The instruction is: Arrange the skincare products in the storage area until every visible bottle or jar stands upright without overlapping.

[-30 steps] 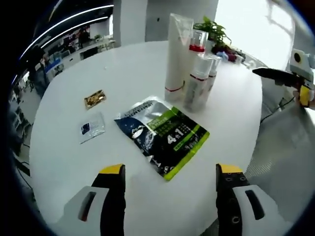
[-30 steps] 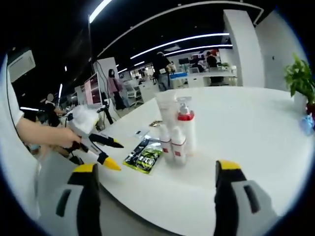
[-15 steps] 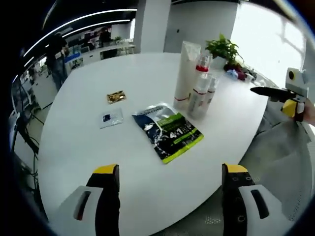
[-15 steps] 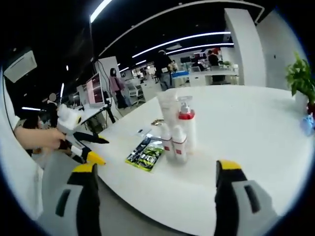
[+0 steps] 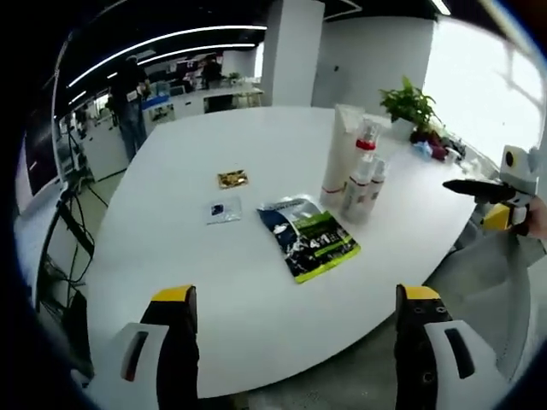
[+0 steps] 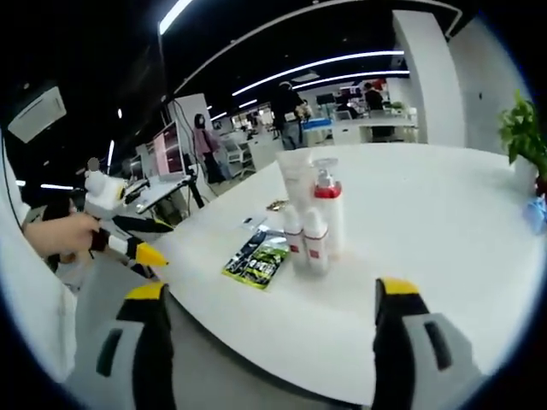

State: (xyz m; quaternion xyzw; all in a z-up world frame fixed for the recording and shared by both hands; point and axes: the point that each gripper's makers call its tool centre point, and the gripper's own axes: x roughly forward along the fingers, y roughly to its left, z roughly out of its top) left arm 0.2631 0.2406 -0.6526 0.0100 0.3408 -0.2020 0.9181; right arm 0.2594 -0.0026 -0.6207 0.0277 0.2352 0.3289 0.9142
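In the left gripper view, the left gripper [image 5: 291,299] hangs off the near edge of the round white table [image 5: 171,256], jaws spread wide with nothing between them. The upright cluster of bottles [image 5: 355,175] stands just beyond the flat green sachet [image 5: 309,237]; two small packets [image 5: 226,195] lie left of that sachet.

In the right gripper view, the right gripper [image 6: 269,303] is likewise agape and empty. The bottles [image 6: 312,213] stand just right of the sachet [image 6: 258,256]; the left gripper [image 6: 128,239] hovers well left of it.

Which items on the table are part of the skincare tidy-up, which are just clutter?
Job:
tall white tube
pump bottle
two small bottles
All upright, clustered.

Lying about:
green and black pouch
clear sachet
gold sachet
potted plant
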